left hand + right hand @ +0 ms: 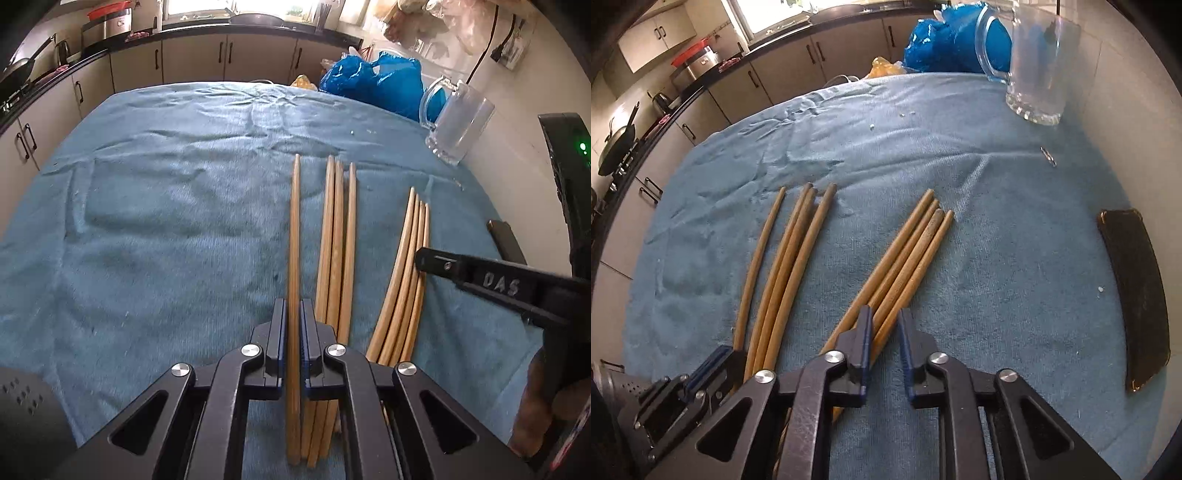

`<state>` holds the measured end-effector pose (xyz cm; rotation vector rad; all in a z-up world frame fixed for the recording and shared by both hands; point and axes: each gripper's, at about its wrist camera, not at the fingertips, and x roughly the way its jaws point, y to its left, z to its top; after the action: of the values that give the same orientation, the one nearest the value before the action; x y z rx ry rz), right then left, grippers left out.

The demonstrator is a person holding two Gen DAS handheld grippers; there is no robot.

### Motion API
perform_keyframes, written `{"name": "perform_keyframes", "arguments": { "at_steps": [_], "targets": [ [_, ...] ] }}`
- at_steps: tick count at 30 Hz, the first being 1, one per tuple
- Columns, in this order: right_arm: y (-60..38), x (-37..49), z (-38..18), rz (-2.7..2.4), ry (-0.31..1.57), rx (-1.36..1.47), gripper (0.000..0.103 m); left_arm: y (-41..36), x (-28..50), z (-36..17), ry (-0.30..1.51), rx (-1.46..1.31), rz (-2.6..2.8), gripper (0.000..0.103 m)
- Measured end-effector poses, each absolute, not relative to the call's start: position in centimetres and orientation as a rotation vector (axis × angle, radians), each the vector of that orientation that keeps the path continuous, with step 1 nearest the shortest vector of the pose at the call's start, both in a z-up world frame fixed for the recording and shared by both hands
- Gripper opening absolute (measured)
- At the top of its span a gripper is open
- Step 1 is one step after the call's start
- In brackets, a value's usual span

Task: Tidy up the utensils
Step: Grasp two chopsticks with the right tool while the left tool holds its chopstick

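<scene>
Several wooden chopsticks lie on a blue towel [147, 221]. My left gripper [294, 306] is shut on a single chopstick [294, 229], the leftmost one; it also shows in the right wrist view [759, 266]. A group of three chopsticks [338, 240] lies just to its right. A further bundle of chopsticks [406, 277] lies to the right; in the right wrist view this bundle [908, 254] runs under my right gripper [884, 317], whose jaws stand a little apart over it, holding nothing. The left gripper [713, 365] appears at the lower left there.
A clear glass mug [458, 122] stands at the far right of the towel [1015, 258], also in the right wrist view [1034, 66]. A dark flat case [1137, 295] lies along the right edge by the wall. A blue plastic bag [373, 85] sits behind the table.
</scene>
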<state>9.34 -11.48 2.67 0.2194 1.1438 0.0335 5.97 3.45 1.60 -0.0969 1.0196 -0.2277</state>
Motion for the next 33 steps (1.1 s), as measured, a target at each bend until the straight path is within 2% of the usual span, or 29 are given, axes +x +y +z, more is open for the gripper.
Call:
{"name": "perform_keyframes", "arguments": {
  "at_steps": [2,4,8,11,13,14,19,33],
  "targets": [
    [-12.3,8.6,2.6,0.038,1.142,0.240,0.011,3.7,5.1,1.6,1.027,-0.106,-0.222,0.006],
    [-13.0,7.8,2.5,0.008,1.152,0.216,0.002,4.1,4.0,1.7,1.036,-0.118,-0.218,0.006],
    [-14.5,6.6,2.0,0.030,1.167,0.240,0.001,4.9,1.7,1.8,1.058,-0.156,-0.221,0.006],
    [-15.0,5.8,2.6,0.063,1.127,0.297,0.005,5.9,-0.3,1.8,1.074,-0.195,-0.218,0.006],
    [-14.9,5.3,3.2,0.125,1.079,0.370,0.020,6.0,-1.2,1.8,1.079,-0.205,-0.219,0.006],
    [-14.4,5.1,3.4,0.143,1.062,0.371,0.021,6.1,-1.6,1.8,1.078,-0.204,-0.220,0.006],
    [-10.6,5.3,2.4,0.184,1.139,0.265,0.021,6.4,-2.4,1.7,1.060,-0.206,-0.228,0.006],
    [-7.6,6.4,2.9,0.052,1.188,0.091,0.017,6.4,-2.9,1.7,1.024,-0.190,-0.234,0.006]
  ]
}}
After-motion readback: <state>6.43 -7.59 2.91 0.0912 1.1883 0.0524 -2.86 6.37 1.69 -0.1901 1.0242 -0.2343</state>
